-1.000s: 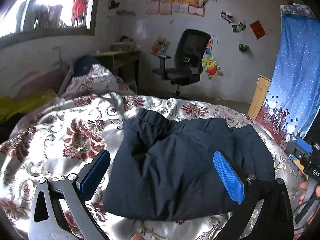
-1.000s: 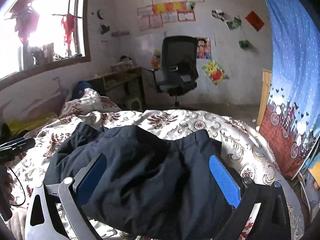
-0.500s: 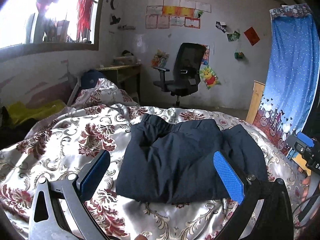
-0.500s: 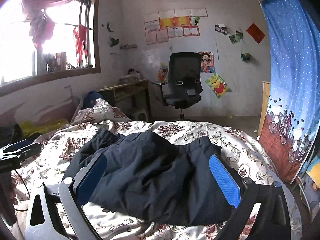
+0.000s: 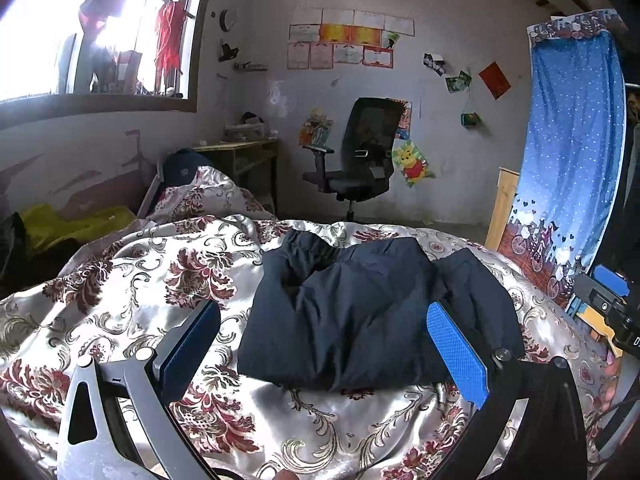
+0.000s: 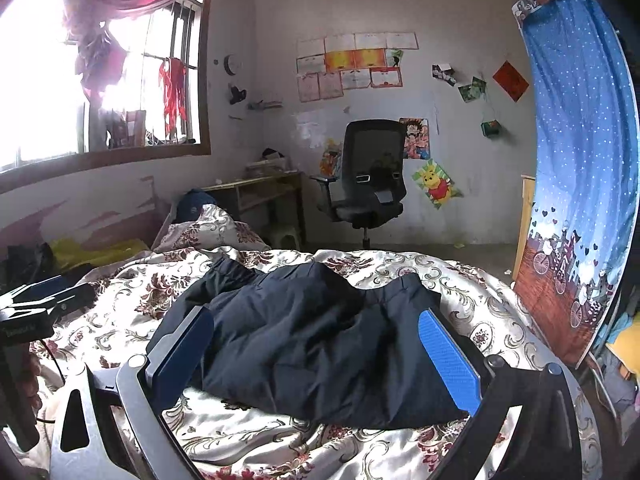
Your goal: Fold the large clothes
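Note:
A dark navy garment [image 5: 352, 312] lies folded into a thick bundle on the floral bedspread [image 5: 120, 304]. It also shows in the right wrist view [image 6: 312, 340]. My left gripper [image 5: 324, 340] is open and empty, held above the bed in front of the bundle's near edge. My right gripper [image 6: 316, 352] is open and empty too, held back from the bundle. The right gripper shows at the right edge of the left wrist view [image 5: 608, 300], and the left gripper at the left edge of the right wrist view [image 6: 36, 304].
A floral pillow [image 5: 200, 200] lies at the bed's far left. A black office chair [image 5: 356, 160] and a wooden desk [image 5: 240, 156] stand by the back wall. A blue curtain [image 5: 568, 160] hangs to the right. Yellow cloth [image 5: 72, 224] lies at the left.
Both grippers have pulled back and up from the folded garment, which now looks smaller and farther away. Both stay open and empty.

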Available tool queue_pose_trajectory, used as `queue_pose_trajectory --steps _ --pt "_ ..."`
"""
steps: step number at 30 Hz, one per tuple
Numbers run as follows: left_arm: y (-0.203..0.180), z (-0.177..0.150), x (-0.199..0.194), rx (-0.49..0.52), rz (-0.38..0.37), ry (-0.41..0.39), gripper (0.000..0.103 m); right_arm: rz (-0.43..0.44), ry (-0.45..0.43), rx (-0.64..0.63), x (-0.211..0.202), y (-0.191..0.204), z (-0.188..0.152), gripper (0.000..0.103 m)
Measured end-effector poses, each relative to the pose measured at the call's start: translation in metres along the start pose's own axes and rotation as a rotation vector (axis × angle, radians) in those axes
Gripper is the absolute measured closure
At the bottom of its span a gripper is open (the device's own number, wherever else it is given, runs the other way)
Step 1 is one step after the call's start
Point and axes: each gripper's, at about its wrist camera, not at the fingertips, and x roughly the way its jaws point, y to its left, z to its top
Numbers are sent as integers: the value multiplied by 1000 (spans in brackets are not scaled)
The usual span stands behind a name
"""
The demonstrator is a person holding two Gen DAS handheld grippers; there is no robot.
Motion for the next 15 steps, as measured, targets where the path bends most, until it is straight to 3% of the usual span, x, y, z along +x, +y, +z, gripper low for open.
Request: queue_pose_trajectory --steps 15 --pt "-12 -45 -17 51 -20 22 2 -4 34 -2 -28 23 -40 0"
